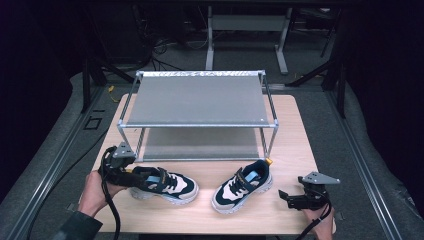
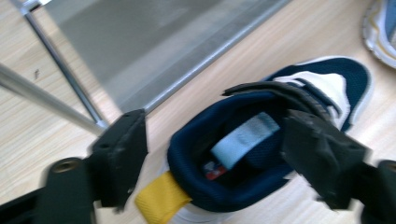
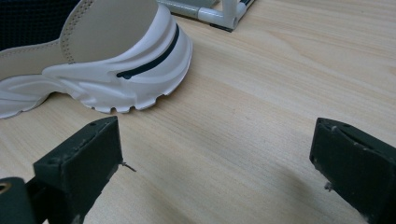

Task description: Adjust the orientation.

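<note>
At the table's near left, a loose straddle of the left shoe
Left gripper jaws stand apart around its heel collar, pads not pressing; closing off-centre could pinch only fabric and let it slip. Right gripper gapes, holding nothing, near the right shoe

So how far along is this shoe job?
Barely begun. Both shoes sit on the table and the rack's shelves are bare. In hand: the left gripper straddles the left shoe's heel, jaws open, not pressing. The right gripper waits open beside the right shoe. Probably left: shelving both.
</note>
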`<state>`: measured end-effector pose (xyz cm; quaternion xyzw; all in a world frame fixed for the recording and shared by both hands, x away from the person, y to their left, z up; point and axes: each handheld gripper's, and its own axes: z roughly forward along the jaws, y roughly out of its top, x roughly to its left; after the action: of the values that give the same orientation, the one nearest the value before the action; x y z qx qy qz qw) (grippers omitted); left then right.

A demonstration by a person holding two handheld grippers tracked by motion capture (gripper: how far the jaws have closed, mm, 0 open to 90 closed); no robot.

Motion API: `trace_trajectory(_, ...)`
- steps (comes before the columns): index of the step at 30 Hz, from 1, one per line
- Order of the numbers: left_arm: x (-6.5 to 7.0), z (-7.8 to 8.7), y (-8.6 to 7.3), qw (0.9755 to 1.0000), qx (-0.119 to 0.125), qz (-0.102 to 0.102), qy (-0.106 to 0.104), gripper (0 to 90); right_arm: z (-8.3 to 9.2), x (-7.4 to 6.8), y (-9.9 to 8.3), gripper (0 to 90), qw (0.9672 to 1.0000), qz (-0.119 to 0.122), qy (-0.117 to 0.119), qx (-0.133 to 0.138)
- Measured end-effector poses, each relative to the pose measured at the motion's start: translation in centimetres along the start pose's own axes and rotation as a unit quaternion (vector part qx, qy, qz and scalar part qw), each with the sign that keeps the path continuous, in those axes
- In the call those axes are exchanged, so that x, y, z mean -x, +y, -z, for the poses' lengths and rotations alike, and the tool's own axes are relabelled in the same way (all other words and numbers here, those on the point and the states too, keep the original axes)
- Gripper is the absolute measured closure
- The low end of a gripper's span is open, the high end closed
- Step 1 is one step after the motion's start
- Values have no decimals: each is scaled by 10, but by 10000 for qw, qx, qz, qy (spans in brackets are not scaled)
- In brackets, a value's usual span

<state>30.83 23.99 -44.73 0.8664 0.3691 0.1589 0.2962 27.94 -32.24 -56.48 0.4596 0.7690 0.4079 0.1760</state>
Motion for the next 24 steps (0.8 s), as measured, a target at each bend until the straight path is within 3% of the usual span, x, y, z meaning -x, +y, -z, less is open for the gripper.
trace_trajectory(1, 3, 0, 1, 10000, 7, -16, -23, 153, 0, 0, 0, 22, 10000, 16, -2, 2)
trace_trajectory(5, 13, -1, 4, 9996, 69, -171, -190, 147, -1, 0, 0, 22, 10000, -1, -14, -26)
trace_trajectory(8, 23, -4, 6, 9986, -4, -424, -325, 159, 0, 0, 0, 22, 10000, -14, 12, 18)
trace_trajectory(13, 35, -14, 5, 9934, -297, -967, -546, 252, 1, 1, 0, 22, 10000, -8, -7, 34)
trace_trajectory(14, 37, -15, 4, 9930, -333, -1002, -525, 325, 1, 1, 0, 22, 10000, -7, 41, 41)
trace_trajectory(19, 39, -28, -3, 9910, -454, -1106, -596, 394, 1, 1, 0, 23, 10000, -38, 46, 43)
trace_trajectory(24, 37, -39, -14, 9893, -386, -1138, -832, 517, 0, 0, 0, 45, 10000, -10, -18, -27)
